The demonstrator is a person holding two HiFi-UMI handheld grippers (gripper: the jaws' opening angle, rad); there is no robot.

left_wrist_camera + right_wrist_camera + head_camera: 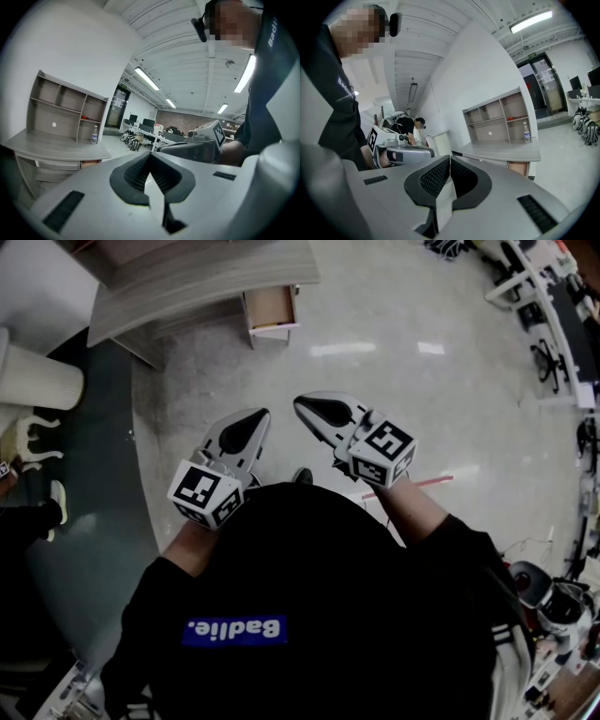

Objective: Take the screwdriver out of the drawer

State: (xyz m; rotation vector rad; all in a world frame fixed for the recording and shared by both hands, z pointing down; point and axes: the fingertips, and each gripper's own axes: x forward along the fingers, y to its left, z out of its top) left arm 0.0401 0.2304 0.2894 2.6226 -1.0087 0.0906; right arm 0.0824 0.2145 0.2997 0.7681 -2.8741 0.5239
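**A:** Head view first. Where are the two tools, and why so high?

**B:** Both are held close in front of the person's chest, tips pointing forward and slightly toward each other. The left gripper (pixel 258 415) and right gripper (pixel 302 403) hang over open floor (pixel 394 409). I judge it a carrying posture, with nothing yet within reach.

**A:** And the jaws?

**B:** The left gripper view shows its pads pressed together with nothing between them. The right gripper view shows the same: pads meeting along a thin seam, no object pinched.

**A:** Where's the screwdriver, then?

**B:** I can't see it in any view. The drawer (pixel 271 306) stands pulled out from the desk (pixel 187 282), well ahead of both tips and a little to the left. Its inside looks like bare brown board from here (too small to make out a tool), with a pale strip along the front edge that I can't identify. By the task, the screwdriver should lie in there.

**A:** So how does it sit relative to the jaws?

**B:** Well apart, with floor between. My guess is the person must walk closer, lower one gripper over the drawer and spread its jaws. In both gripper views the desk, with a shelf unit (pixel 65 110) and a bottle (pixel 94 135) on it, appears beyond the tips.
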